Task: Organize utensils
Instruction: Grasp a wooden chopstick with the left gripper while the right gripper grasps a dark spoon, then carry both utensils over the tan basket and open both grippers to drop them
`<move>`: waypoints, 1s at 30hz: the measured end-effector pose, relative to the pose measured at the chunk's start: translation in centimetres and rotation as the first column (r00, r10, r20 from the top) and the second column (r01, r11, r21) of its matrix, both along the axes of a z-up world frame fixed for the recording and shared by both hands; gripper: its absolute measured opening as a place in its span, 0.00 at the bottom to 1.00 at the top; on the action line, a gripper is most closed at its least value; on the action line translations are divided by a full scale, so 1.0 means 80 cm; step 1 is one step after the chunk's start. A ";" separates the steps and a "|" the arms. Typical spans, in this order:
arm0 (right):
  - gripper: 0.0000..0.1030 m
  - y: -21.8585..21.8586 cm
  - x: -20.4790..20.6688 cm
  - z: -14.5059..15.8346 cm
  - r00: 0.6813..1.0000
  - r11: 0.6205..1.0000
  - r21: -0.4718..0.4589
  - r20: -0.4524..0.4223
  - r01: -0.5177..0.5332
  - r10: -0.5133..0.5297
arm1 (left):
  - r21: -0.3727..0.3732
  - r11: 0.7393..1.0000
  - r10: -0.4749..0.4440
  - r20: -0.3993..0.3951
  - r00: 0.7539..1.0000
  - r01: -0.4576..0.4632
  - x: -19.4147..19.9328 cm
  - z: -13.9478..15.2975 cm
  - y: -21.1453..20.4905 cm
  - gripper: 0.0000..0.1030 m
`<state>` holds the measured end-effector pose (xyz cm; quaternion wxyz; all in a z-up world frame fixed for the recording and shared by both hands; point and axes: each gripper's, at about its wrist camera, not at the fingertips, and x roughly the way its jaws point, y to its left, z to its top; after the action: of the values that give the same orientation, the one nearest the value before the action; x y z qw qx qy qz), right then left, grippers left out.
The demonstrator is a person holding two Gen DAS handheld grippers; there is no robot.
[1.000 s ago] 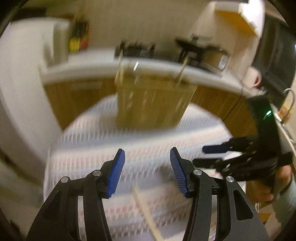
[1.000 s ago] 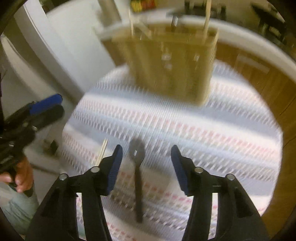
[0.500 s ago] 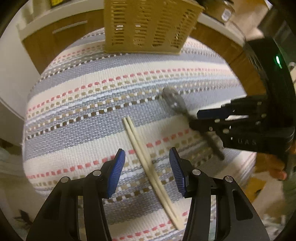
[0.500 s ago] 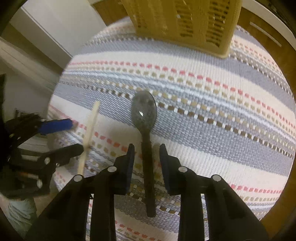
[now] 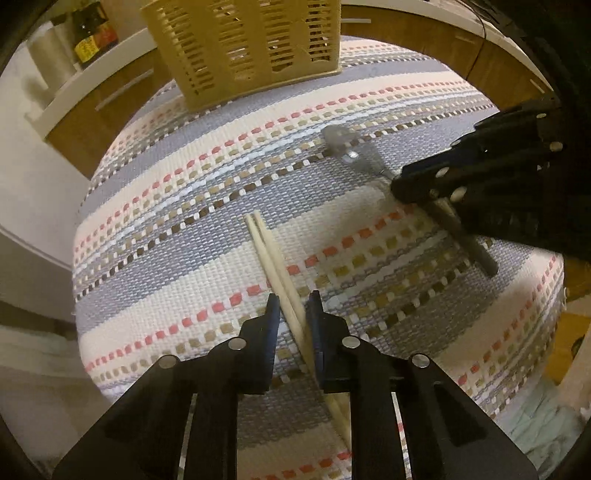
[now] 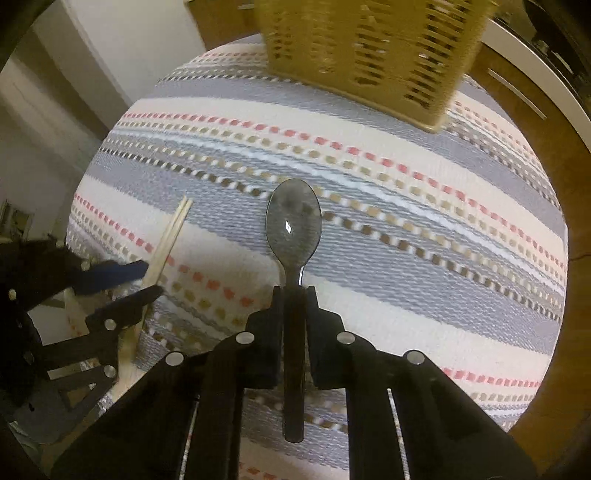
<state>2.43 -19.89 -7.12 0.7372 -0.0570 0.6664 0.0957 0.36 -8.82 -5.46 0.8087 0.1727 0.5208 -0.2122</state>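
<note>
Left hand-held gripper (image 5: 292, 308) clenched on chopsticks (image 5: 271, 254); right hand-held gripper (image 6: 294, 300) clenched on spoon (image 6: 293, 229) handle. Left view alone shows bottles (image 5: 90, 35) behind the basket (image 5: 243, 48).

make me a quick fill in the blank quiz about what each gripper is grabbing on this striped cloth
1. The left hand-held gripper closes around the pair of ____.
2. The right hand-held gripper grips the handle of a dark ____.
3. The slotted basket standing on the striped cloth is coloured ____.

Answers: chopsticks; spoon; yellow
</note>
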 end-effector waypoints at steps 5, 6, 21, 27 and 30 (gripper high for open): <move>0.09 -0.033 -0.002 0.006 0.999 0.999 -0.011 0.006 0.048 -0.048 | -0.206 0.978 0.010 -0.032 0.999 -0.016 0.006 0.017 0.024 0.09; 0.09 -0.042 -0.005 0.008 0.998 0.998 -0.015 0.005 0.059 -0.059 | -0.210 0.977 0.013 -0.030 0.999 -0.019 0.007 0.020 0.027 0.09; 0.15 -0.088 0.010 0.006 0.991 0.993 0.024 -0.069 0.119 -0.117 | -0.125 0.991 0.029 -0.109 0.994 -0.042 0.071 0.007 0.014 0.17; 0.15 -0.087 0.018 0.004 0.987 0.993 0.012 -0.116 0.115 -0.113 | -0.098 0.995 -0.004 -0.185 0.983 -0.014 0.092 0.001 -0.006 0.19; 0.15 -0.075 0.026 0.000 0.985 0.995 -0.011 -0.139 0.099 -0.099 | -0.057 0.998 -0.007 -0.173 0.985 -0.003 0.098 0.001 -0.020 0.19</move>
<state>4.49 -25.91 -7.16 0.6927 -0.0183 0.7183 0.0613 8.22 -10.41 -5.39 0.7646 0.1310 0.5827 -0.2422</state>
